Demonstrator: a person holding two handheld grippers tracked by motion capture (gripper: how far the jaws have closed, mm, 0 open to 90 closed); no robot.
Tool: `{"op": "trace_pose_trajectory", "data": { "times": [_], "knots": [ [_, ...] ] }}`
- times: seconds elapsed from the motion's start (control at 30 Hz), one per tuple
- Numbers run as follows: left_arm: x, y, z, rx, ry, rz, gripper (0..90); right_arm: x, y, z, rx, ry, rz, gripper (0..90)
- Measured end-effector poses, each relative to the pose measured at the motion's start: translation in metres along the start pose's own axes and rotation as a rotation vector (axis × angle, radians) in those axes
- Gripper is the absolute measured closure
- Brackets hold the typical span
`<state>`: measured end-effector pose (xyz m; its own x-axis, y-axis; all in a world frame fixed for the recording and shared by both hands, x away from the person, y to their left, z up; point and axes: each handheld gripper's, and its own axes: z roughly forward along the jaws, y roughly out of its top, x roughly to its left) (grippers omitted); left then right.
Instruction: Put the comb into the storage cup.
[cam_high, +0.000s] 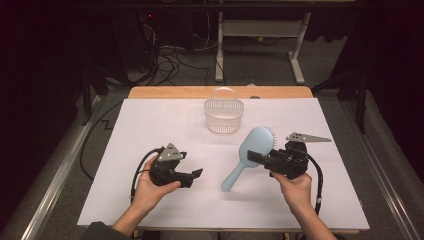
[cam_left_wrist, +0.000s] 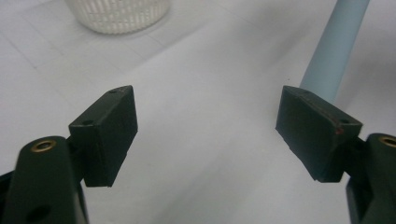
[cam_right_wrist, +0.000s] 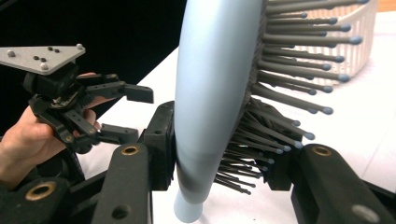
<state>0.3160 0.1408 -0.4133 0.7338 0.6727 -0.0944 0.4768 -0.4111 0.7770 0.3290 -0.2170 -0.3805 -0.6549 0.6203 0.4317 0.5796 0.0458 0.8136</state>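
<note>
White table (cam_high: 150, 125), blue hairbrush (cam_high: 252, 150) clamped in right hand-held gripper (cam_high: 257, 159) (bristles pinched), left hand-held gripper (cam_high: 196, 176) released, apart.

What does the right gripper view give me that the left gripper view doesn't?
Right gripper view alone: the right gripper clamped on the hairbrush head, one pad on its smooth back, the other in the bristles; farther off, the left gripper in a hand.

Left gripper view alone: the left gripper's own pads standing wide apart, nothing between them, with the brush handle beyond the right-hand pad.

Both: the white basket and the white table sheet.
</note>
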Motion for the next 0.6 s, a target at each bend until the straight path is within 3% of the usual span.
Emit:
{"op": "trace_pose_trajectory", "data": {
  "times": [0.1,0.2,0.27,0.6],
  "knots": [
    [0.006,-0.004,-0.005,-0.017,0.015,-0.018,21.8,-0.001,0.001,-0.002,-0.004,-0.004,0.003,55.7],
    [0.010,-0.009,-0.010,-0.038,0.049,-0.001,23.6,-0.003,0.001,-0.004,-0.003,-0.004,0.014,55.6],
    [0.014,-0.012,-0.015,-0.039,0.059,-0.015,23.9,-0.005,0.002,-0.005,-0.005,0.005,0.027,55.6],
    [0.033,-0.036,-0.034,-0.097,0.133,-0.042,23.9,-0.011,0.007,-0.016,-0.014,-0.030,0.030,55.6]
  ]
}}
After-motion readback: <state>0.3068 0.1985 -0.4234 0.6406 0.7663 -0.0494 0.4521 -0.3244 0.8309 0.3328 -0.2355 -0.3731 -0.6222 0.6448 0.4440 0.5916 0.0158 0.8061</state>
